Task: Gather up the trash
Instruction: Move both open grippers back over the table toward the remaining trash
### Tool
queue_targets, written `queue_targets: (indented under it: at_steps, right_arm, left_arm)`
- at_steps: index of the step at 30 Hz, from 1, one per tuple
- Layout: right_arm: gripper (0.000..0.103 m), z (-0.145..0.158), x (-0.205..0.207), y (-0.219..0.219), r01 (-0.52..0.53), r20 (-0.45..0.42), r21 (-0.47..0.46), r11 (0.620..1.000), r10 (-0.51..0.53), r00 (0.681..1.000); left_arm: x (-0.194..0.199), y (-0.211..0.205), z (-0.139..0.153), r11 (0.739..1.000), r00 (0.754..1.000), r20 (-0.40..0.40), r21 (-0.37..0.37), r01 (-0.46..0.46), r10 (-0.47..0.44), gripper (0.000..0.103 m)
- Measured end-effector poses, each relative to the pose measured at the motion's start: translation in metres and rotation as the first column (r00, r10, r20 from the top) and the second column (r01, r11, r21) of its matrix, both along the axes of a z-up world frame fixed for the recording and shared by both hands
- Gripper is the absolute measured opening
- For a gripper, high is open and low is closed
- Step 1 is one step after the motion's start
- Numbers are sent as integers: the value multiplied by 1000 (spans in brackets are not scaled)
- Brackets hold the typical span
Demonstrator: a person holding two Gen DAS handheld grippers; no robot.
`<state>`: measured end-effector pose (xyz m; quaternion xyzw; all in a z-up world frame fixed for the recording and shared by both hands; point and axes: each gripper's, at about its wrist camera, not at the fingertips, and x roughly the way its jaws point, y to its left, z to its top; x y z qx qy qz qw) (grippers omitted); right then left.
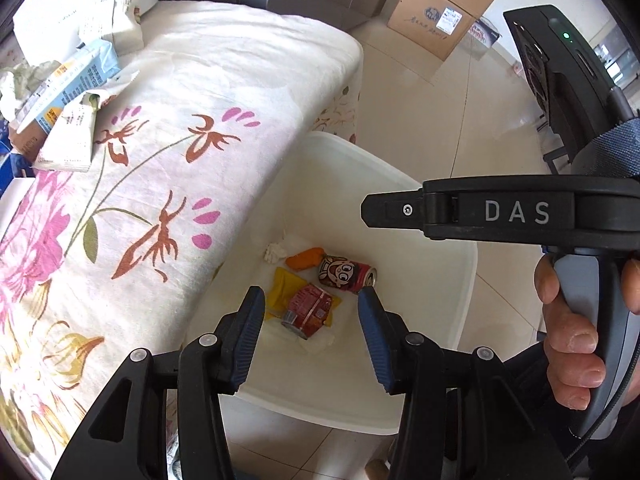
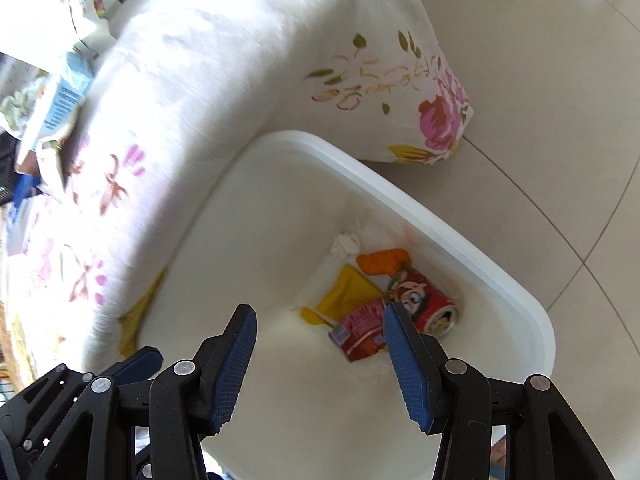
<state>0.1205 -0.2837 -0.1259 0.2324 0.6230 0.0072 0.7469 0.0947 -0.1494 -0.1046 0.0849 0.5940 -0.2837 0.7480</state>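
Note:
A white plastic bin (image 1: 464, 304) (image 2: 472, 248) stands on the floor beside the cloth-covered table. In it lie a red cartoon can (image 1: 347, 277) (image 2: 424, 304), a red wrapper (image 1: 310, 312) (image 2: 360, 328), a yellow wrapper (image 1: 280, 288) (image 2: 348, 292), an orange piece (image 1: 304, 259) (image 2: 382, 262) and a white tissue wad (image 1: 276, 254) (image 2: 345, 245). My left gripper (image 1: 311, 300) is open and empty above the bin. My right gripper (image 2: 320, 316) is open and empty above the bin; its body shows in the left wrist view (image 1: 500, 212).
The table has a floral cloth (image 1: 160, 168) (image 2: 200, 80). At its far left lie a blue carton (image 1: 64, 88) (image 2: 60, 96), white paper packets (image 1: 72, 136) and crumpled wrappers (image 1: 116, 12). Cardboard boxes (image 1: 440, 12) stand on the tiled floor beyond.

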Motion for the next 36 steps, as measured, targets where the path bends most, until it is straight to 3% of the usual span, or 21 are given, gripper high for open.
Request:
queue_targets:
  at_steps: [6,8,16,21,23,25,27,29,31,32,34,36]
  right_arm:
    - [59,25,1,5,-5,82,-3,1000,5,997]
    - [59,28,2,7,-5,87,-7,1000,5,996]
    - [59,41,7,10,27,136,36,999,-31,990]
    - [59,50,17,17,41,176,45,998,-48,983]
    - [58,50,21,21,33,179,65,997,-44,983]
    - [58,47,25,25,28,175,87,996,-43,984]
    - [58,44,29,29,27,167,112,993,-45,985]
    - [58,41,33,33,30,161,131,991,-51,986]
    - [58,39,37,36,32,163,143,989,-55,985]
    - [58,39,39,37,33,164,148,988,-57,985]
    - [58,39,43,41,33,168,159,987,-60,984]
    - [58,38,48,48,31,173,174,984,-61,983]
  left_arm:
    - [4,11,19,999,999,31,-27,-44,45,56]
    - [10,31,22,998,998,32,-39,-58,59,56]
    - [32,51,69,991,989,99,-81,-102,110,56]
    - [60,95,99,978,959,193,-65,-199,208,56]
    - [75,123,98,954,931,209,-67,-291,299,65]
    - [93,161,96,911,890,193,-86,-403,412,73]
    - [109,199,84,844,833,137,-122,-523,536,74]
    - [119,237,70,746,755,27,-177,-642,656,74]
    - [122,269,54,621,648,-96,-211,-755,755,74]
    - [121,279,48,574,607,-147,-218,-790,781,74]
    - [121,289,37,522,573,-243,-245,-817,783,74]
    - [123,294,29,486,545,-280,-256,-836,790,74]
